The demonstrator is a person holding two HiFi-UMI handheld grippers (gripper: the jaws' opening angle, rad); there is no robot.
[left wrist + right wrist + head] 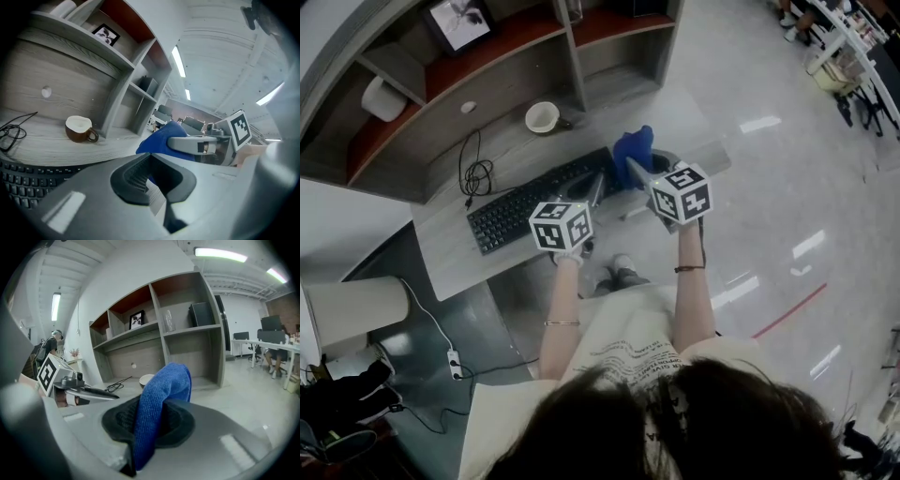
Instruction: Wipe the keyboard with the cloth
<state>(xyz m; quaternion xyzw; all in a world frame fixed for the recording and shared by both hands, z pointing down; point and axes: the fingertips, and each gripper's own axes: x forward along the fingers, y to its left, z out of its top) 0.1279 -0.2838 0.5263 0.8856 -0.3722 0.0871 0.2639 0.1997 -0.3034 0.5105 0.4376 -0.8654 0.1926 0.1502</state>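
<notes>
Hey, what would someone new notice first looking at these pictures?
The bright blue cloth stands out, pinched in the right gripper over the right end of the grey desk. To its left, a black keyboard lies across the desk. A brown cup with a white inside sits behind it near the shelves.

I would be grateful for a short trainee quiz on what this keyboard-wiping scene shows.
1. What is clamped in the right gripper? A: a cable. B: a blue cloth. C: a cup.
2. True or false: the left gripper holds nothing.
3. Fill in the blank: beyond the black keyboard on the desk stands a brown ____.

Key: 1 B. 2 True: its jaws are together and empty. 3 cup, white inside.
</notes>
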